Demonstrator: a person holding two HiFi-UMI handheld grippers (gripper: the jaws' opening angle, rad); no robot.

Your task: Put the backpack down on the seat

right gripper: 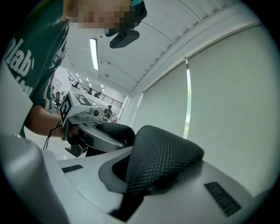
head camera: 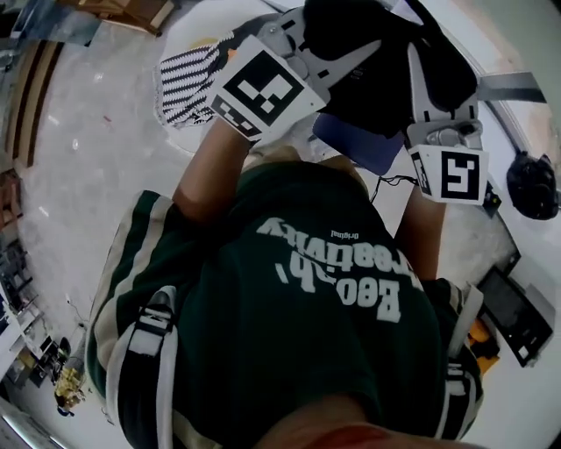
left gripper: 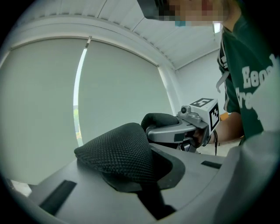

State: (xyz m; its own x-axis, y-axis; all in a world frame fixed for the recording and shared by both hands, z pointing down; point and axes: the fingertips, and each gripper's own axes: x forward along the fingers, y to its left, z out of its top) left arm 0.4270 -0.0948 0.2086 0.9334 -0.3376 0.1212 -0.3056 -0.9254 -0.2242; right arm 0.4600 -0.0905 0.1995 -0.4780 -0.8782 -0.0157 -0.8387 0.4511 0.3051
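In the head view the black backpack (head camera: 368,44) hangs in front of the person's chest, held up between both grippers. My left gripper (head camera: 329,66) reaches into it from the left and my right gripper (head camera: 429,83) from the right. In the left gripper view my left gripper (left gripper: 133,177) is shut on a padded black mesh strap (left gripper: 116,151), with the right gripper (left gripper: 183,129) just beyond it. The right gripper view mirrors this: my right gripper (right gripper: 140,177) is shut on a mesh strap (right gripper: 164,155), and the left gripper (right gripper: 89,127) faces it. I cannot make out a seat for certain.
A black-and-white striped cloth (head camera: 186,83) lies on a round white surface (head camera: 188,26) at the upper left. A blue piece (head camera: 359,142) shows below the backpack. A black rounded object (head camera: 530,184) and a dark flat device (head camera: 513,311) sit on the right. Pale blinds (left gripper: 118,87) fill the background.
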